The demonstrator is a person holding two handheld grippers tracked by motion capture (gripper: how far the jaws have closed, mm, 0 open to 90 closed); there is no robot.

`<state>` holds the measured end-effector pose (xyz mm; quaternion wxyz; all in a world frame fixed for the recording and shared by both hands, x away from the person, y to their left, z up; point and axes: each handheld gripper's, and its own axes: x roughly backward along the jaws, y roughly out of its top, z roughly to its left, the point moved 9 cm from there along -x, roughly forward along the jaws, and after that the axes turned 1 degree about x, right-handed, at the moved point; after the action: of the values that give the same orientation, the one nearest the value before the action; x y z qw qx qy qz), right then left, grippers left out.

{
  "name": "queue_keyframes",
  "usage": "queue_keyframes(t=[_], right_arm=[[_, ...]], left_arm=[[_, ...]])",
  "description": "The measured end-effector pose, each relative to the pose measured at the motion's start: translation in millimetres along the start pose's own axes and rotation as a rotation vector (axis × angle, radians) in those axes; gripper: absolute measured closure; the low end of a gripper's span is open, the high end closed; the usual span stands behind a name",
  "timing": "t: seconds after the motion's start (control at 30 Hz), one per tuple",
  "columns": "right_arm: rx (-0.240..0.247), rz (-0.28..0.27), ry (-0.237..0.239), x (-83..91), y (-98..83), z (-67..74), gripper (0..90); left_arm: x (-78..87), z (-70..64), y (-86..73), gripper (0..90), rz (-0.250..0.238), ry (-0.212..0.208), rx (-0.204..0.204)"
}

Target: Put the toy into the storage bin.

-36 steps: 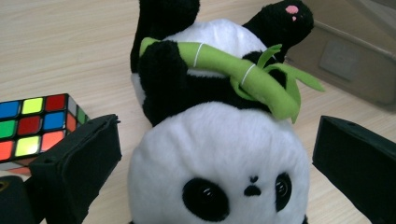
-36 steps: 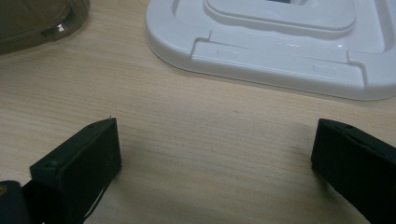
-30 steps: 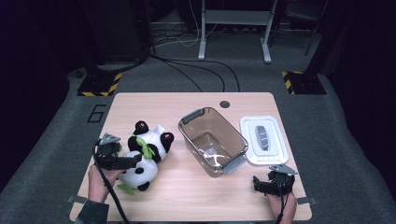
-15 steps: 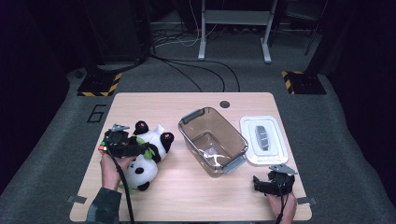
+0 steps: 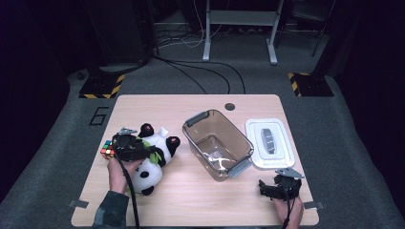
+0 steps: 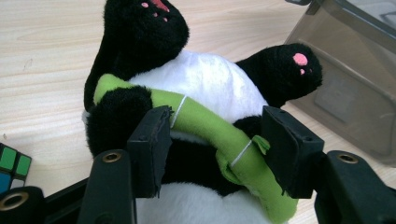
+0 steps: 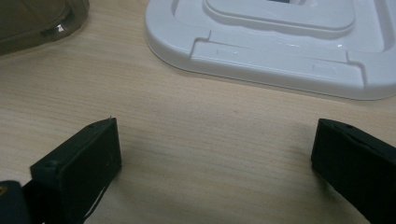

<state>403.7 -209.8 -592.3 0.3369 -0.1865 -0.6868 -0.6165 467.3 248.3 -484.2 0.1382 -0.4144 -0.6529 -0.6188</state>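
High view: the black-and-white plush panda with a green bamboo stalk (image 5: 155,157) lies on its back at the left of the pale wooden table (image 5: 191,200), its long axis running from lower left to upper right of the frame, head toward the bottom edge and 2 pink-soled feet toward the clear grey plastic bin (image 5: 217,145). The left gripper (image 5: 143,151) sits over its belly; in the left gripper view its jaws have just been closing, with the panda's middle and the green stalk between them, the pads touching the plush. A small multicoloured puzzle cube (image 5: 107,150) rests just left of that gripper. At lower right, the right gripper (image 5: 267,188) rests near the table edge, jaws spread wide over bare wood, below the white plastic lid (image 5: 270,143)
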Motion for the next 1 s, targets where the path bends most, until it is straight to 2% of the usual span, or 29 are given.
queue_keyframes(t=[0.2,0.23,0.3,0.4,0.57,0.7,0.9,1.0], right_arm=[[0.0,0.0,0.0,0.0,0.0,0.0,0.9],[0.0,0.0,0.0,0.0,0.0,0.0,0.9],[0.0,0.0,0.0,0.0,0.0,0.0,0.9],[0.0,0.0,0.0,0.0,0.0,0.0,0.9],[-0.001,-0.001,0.0,0.1,0.0,-0.1,1.1],[-0.001,-0.001,0.0,0.1,0.0,0.0,1.1],[-0.002,-0.001,0.0,0.1,0.0,0.0,1.2],[-0.002,-0.001,0.0,0.1,0.0,0.0,1.2]], left_arm=[[-5.7,-2.2,-4.3,49.9,0.013,0.03,-0.015],[-5.7,-2.4,-5.9,52.4,0.023,0.028,-0.03],[-6.5,-5.8,-7.0,58.8,0.007,0.009,-0.029],[-6.1,-8.8,-8.2,73.4,-0.002,-0.002,-0.055],[-3.7,-9.5,-8.0,77.5,-0.018,-0.007,-0.079],[2.8,-9.6,-8.5,79.1,-0.042,-0.042,-0.076],[12.0,-10.7,-11.1,79.8,-0.034,-0.096,-0.092],[19.1,-9.2,-14.9,79.9,-0.012,-0.124,-0.118]])
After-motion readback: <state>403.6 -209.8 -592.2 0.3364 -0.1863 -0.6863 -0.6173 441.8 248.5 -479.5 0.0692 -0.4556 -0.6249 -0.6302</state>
